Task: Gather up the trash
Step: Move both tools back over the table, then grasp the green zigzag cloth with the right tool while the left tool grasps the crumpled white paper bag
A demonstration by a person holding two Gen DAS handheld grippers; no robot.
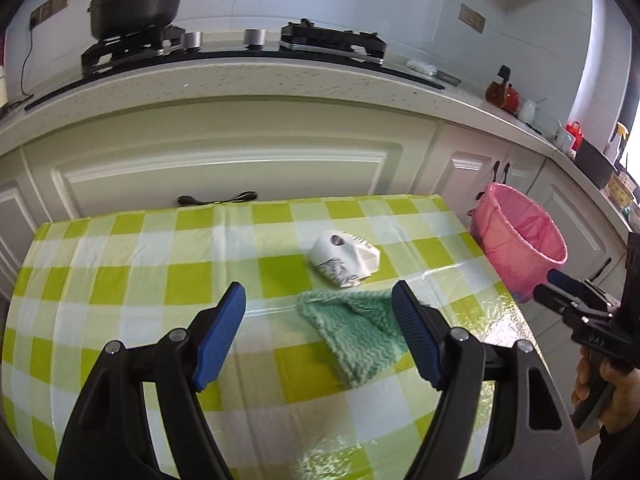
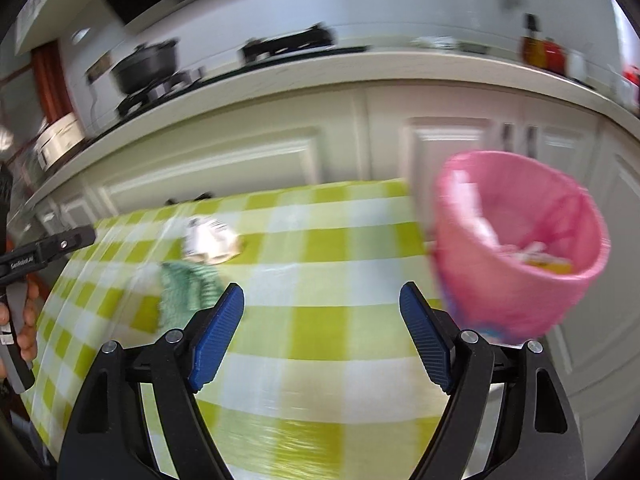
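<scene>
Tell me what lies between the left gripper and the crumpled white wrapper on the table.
The green cloth lies on the tablecloth just in front of the open left gripper, between it and the white wrapper. Its far edge nearly reaches the wrapper. Nothing else blocks the way.

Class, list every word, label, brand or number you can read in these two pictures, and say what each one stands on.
No text reads with certainty.
Right hand-held gripper: small embossed characters on its body, too small to read.
Left hand-held gripper: white lettering on its black arm, too blurred to read.
Crumpled white package on the table: dark printing, no legible words.
Pink trash bin: no readable text.
</scene>
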